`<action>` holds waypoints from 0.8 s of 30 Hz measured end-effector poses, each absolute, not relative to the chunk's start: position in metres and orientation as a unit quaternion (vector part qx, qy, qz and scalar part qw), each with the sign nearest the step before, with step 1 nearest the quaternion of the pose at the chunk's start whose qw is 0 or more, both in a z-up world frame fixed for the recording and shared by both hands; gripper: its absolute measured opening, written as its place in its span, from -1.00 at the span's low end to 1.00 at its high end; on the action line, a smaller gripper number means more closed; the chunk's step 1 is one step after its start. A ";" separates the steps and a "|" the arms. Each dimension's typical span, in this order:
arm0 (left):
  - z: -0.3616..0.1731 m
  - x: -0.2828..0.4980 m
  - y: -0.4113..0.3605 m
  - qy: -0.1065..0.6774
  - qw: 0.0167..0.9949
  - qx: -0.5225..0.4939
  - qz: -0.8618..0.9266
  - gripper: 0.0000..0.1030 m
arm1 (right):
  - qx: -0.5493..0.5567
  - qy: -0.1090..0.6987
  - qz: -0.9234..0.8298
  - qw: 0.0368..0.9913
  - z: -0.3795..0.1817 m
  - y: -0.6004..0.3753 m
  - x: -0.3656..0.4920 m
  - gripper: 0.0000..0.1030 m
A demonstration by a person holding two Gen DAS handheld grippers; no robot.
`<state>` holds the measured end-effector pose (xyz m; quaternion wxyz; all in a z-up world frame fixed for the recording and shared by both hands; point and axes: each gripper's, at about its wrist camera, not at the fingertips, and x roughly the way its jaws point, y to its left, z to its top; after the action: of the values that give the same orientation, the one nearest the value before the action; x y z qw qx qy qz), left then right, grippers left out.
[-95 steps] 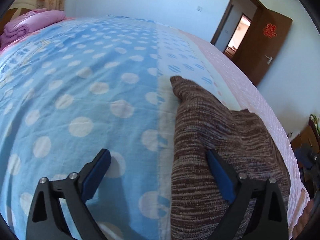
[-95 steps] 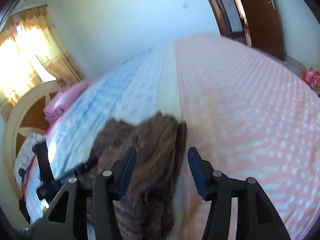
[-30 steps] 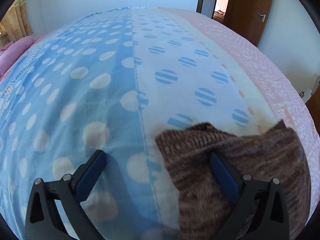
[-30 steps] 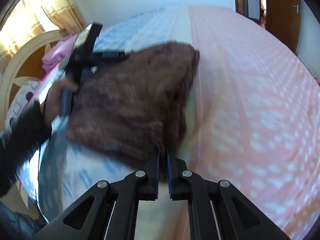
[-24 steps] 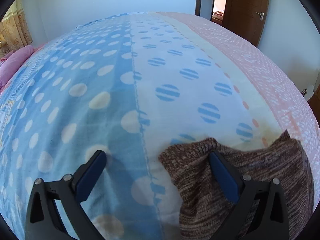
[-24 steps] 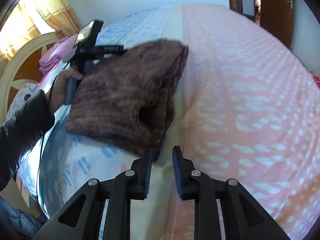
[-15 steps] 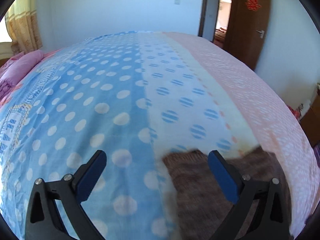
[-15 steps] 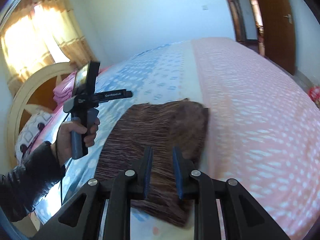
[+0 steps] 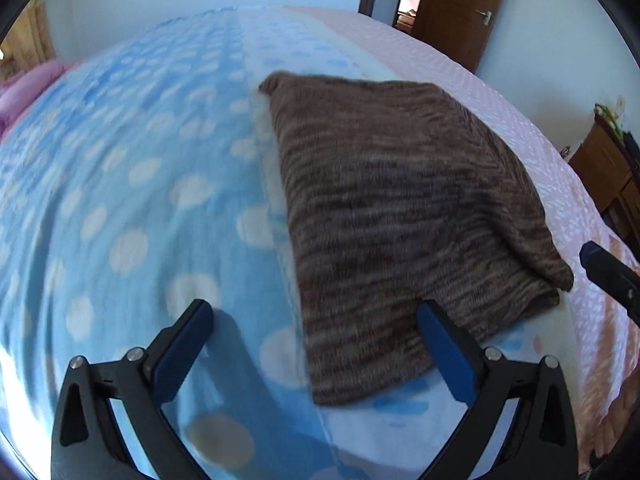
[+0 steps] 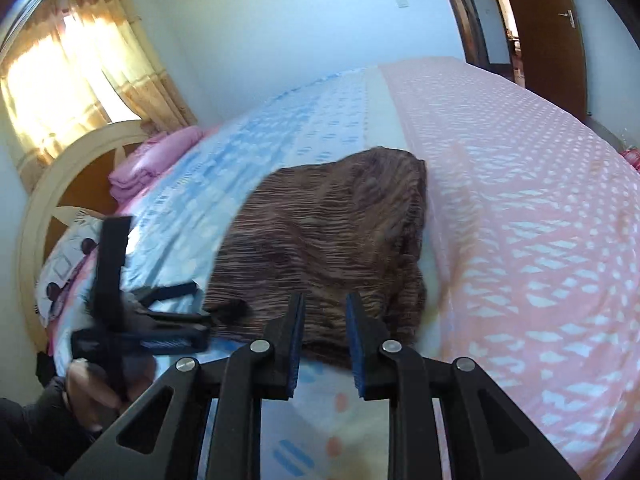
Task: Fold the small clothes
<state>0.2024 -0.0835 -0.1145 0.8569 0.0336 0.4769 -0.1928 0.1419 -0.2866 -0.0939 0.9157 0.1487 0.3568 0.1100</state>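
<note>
A brown striped knit garment (image 9: 400,216) lies folded flat on the bed, seen also in the right wrist view (image 10: 328,240). My left gripper (image 9: 316,320) is wide open and empty, hovering over the garment's near left corner. My right gripper (image 10: 323,312) is open by a narrow gap and empty, just above the garment's near edge. The left gripper also shows in the right wrist view (image 10: 152,320), held in a hand at the left. One right fingertip (image 9: 596,258) shows at the right edge of the left wrist view.
The bedspread has a blue dotted part (image 9: 120,180) on the left and a pink part (image 10: 540,220) on the right. Folded pink bedding (image 10: 156,160) and a curved headboard (image 10: 36,208) are far left. A brown door (image 9: 460,4) is beyond the bed.
The right gripper let go of the garment and opened slightly. The garment now lies flat on the bed. Both grippers have drawn back and tilted down toward its near edge.
</note>
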 end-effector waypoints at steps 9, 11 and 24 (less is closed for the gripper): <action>-0.104 0.203 -0.042 0.475 0.858 -0.050 -0.187 1.00 | 0.272 0.375 0.145 0.874 -0.135 -0.261 0.138 -0.10; -0.102 0.204 -0.038 0.473 0.861 -0.051 -0.177 1.00 | 0.297 0.366 0.150 0.869 -0.140 -0.257 0.150 -0.10; -0.094 0.212 -0.054 0.443 0.876 -0.026 -0.190 1.00 | 0.247 0.345 0.128 0.896 -0.111 -0.257 0.132 -0.97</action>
<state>0.2119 -0.0536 -0.0942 0.8756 -0.0259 0.4433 -0.1901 0.1318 -0.2575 -0.1108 0.8964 0.2470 0.3450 0.1279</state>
